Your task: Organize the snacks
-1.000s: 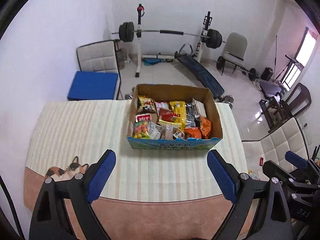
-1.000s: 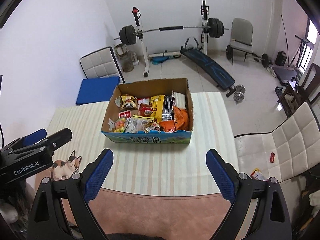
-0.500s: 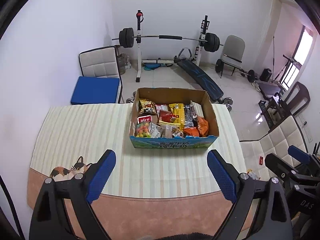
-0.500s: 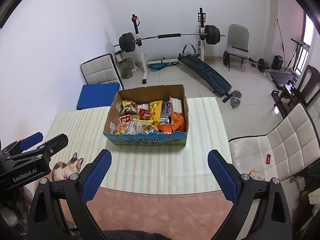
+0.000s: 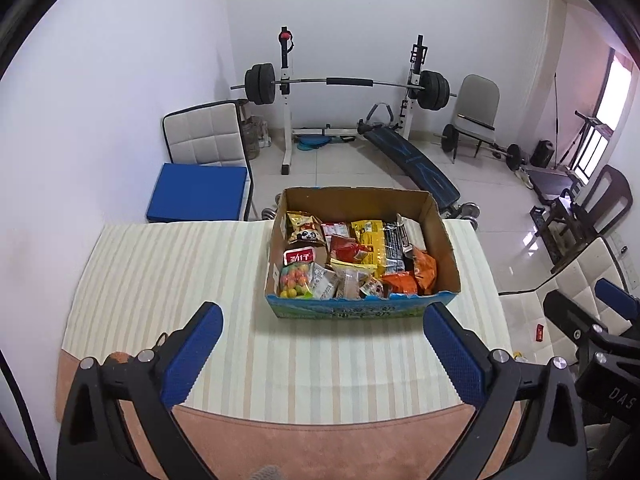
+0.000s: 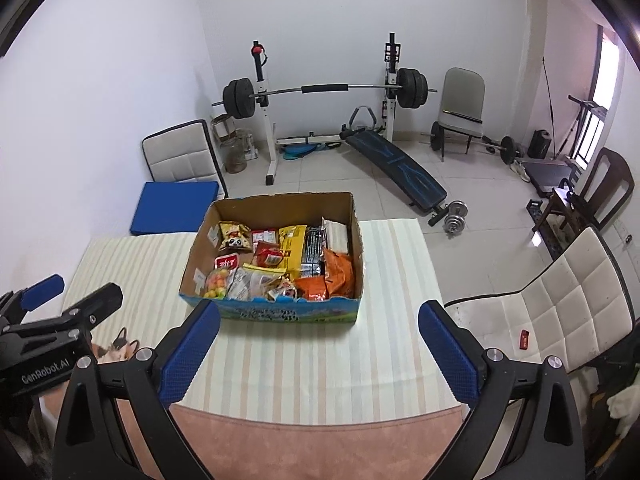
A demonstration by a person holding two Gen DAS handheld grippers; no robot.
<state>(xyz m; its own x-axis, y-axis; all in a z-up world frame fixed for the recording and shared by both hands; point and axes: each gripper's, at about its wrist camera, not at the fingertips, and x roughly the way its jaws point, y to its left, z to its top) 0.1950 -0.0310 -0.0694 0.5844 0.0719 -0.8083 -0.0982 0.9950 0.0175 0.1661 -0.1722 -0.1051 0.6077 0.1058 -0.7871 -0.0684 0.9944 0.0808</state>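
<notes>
behind the snack box [image 5: 360, 308] on the striped table [image 5: 168, 280], a barbell rack [image 5: 344, 84]; left gripper [image 5: 320, 356] fingers opening, right gripper [image 6: 316, 354] fingers spread, both empty

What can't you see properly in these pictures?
- Cat picture on the table mat: right wrist view, mostly hidden behind the left gripper; in the left wrist view one of its fingers covers it.
- Snacks at the bottom of the cardboard box: both views, buried under the top packets.
- Words on the packets: too small to read.
- Small red thing on the white chair: too small to name.
</notes>
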